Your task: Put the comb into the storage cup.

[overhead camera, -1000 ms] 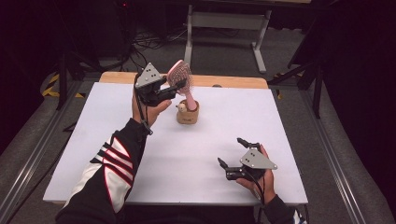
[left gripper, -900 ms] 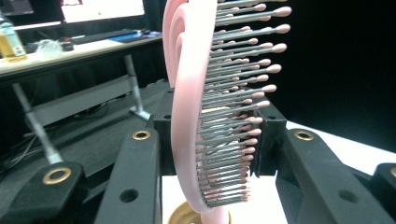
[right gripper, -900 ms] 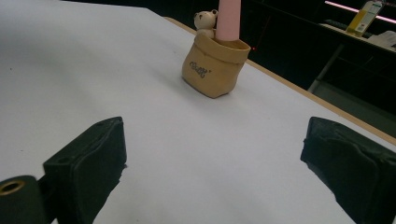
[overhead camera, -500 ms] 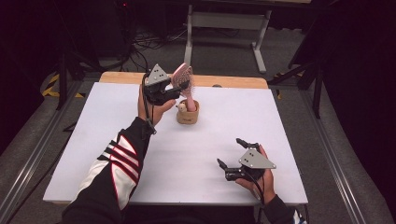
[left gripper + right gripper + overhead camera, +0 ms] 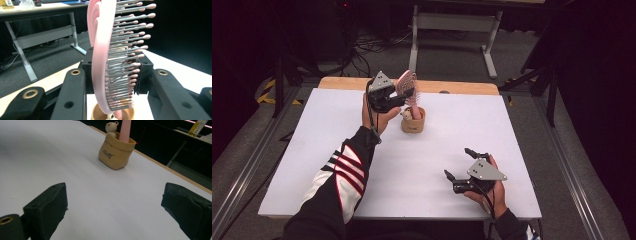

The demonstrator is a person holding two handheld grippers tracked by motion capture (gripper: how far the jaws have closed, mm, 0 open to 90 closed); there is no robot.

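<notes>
A pink hairbrush point(image 5: 406, 84) stands nearly upright, its head clamped between the jaws of my left gripper point(image 5: 404, 97). Its handle point(image 5: 125, 130) reaches down into a small tan cup point(image 5: 413, 121) with a little bear figure point(image 5: 111, 127) on the rim. In the left gripper view the brush point(image 5: 102, 50) sits edge-on between the jaws of the left gripper point(image 5: 116, 65), bristles to the right, with the cup point(image 5: 96, 113) directly below. My right gripper point(image 5: 457, 162) rests low at the table's front right, open with nothing in it, and in its own view the right gripper point(image 5: 115, 205) points toward the cup point(image 5: 115, 152).
The white tabletop point(image 5: 312, 150) has a wooden strip point(image 5: 462, 87) along its far edge. Beyond it are a grey desk frame point(image 5: 452, 22), floor cables and dark surroundings. A metal rail point(image 5: 572, 190) runs along the right side.
My left gripper has carried the brush a little to the right and lower, over the cup. The right hand has kept still.
</notes>
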